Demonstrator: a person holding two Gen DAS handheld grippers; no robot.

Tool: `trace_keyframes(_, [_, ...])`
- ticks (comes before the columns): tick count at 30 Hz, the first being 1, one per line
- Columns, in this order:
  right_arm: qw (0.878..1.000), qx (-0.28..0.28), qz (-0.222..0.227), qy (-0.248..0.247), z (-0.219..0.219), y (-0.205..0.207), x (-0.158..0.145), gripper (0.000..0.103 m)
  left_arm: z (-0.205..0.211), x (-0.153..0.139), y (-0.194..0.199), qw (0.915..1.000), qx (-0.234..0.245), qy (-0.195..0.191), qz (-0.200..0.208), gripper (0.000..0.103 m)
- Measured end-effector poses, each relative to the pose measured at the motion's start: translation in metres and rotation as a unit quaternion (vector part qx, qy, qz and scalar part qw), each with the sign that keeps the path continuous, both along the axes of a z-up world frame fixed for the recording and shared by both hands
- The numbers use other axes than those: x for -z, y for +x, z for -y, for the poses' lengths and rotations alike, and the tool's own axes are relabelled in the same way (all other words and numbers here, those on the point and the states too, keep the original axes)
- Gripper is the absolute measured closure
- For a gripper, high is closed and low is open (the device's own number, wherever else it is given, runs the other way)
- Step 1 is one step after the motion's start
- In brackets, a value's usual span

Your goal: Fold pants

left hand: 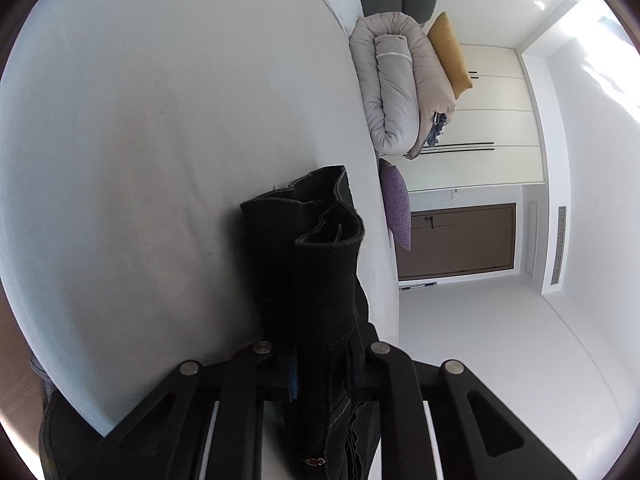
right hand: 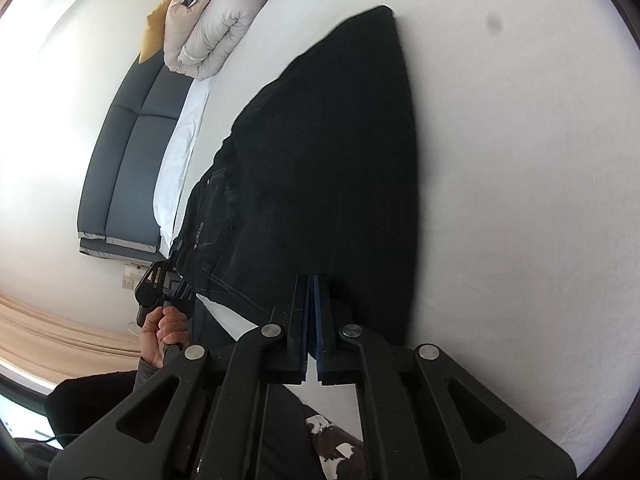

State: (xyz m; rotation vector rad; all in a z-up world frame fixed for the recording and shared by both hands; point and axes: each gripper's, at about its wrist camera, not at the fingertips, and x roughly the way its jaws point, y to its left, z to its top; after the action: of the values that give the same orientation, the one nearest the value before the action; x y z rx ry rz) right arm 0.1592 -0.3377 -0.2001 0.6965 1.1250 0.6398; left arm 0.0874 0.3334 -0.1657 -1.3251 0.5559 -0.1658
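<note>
Black denim pants (right hand: 320, 152) lie flat on the white bed (right hand: 520, 200). The left gripper (left hand: 316, 364) has its fingers clamped on the waistband; the right gripper (right hand: 312, 316) has its fingers shut on the near edge. Risk: thick layers may slip free, or uneven lifting may skew the fold.

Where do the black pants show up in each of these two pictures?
Left wrist view: black pants at bottom centre, bunched, rising between the jaws.
Right wrist view: pants spread across the middle of the white bed.
Shared landmark: rolled grey duvet.
</note>
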Motion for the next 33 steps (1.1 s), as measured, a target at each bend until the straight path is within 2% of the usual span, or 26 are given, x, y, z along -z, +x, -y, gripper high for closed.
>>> trace_keyframes(5, [0.998, -0.050, 0.046, 0.016, -0.044, 0.030, -0.051, 0.098, 0.015, -0.033, 0.002, 0.9969, 0.013, 0.075, 0.020, 0.090])
trace_keyframes(8, [0.995, -0.080, 0.045, 0.035, -0.084, 0.060, -0.060, 0.099, 0.028, -0.051, 0.001, 0.9922, 0.024, 0.117, 0.035, 0.090])
trace_keyframes(12, [0.993, -0.108, 0.001, 0.044, -0.140, 0.101, -0.041, 0.099, 0.039, -0.067, -0.001, 0.9867, 0.037, 0.148, 0.055, 0.090])
trace_keyframes(16, [0.993, -0.108, -0.041, 0.037, -0.177, 0.126, -0.011, 0.099, 0.049, -0.078, 0.000, 0.9812, 0.050, 0.173, 0.069, 0.090])
trace_keyframes(18, [0.993, -0.096, -0.061, 0.022, -0.186, 0.134, 0.001, 0.099, 0.054, -0.082, 0.000, 0.9780, 0.056, 0.187, 0.074, 0.090])
trace_keyframes(19, [0.993, -0.096, -0.067, 0.007, -0.188, 0.135, 0.008, 0.103, 0.056, -0.085, 0.000, 0.9766, 0.059, 0.192, 0.077, 0.090])
trace_keyframes(20, [0.993, -0.095, -0.069, -0.004, -0.189, 0.136, 0.015, 0.103, 0.060, -0.088, 0.001, 0.9749, 0.063, 0.198, 0.081, 0.090])
trace_keyframes(22, [0.994, -0.089, -0.069, 0.008, -0.186, 0.138, 0.020, 0.103, 0.067, -0.094, 0.003, 0.9709, 0.070, 0.212, 0.087, 0.090])
trace_keyframes(27, [0.995, -0.088, -0.048, -0.020, -0.192, 0.135, 0.017, 0.103, 0.101, -0.115, 0.010, 0.9561, 0.103, 0.253, 0.105, 0.090])
trace_keyframes(31, [0.995, -0.095, -0.034, 0.011, -0.187, 0.132, 0.015, 0.103, 0.132, -0.129, 0.010, 0.9414, 0.130, 0.289, 0.116, 0.090])
trace_keyframes(33, [0.995, -0.079, -0.030, 0.051, -0.170, 0.127, 0.008, 0.095, 0.148, -0.136, 0.008, 0.9317, 0.142, 0.312, 0.120, 0.090])
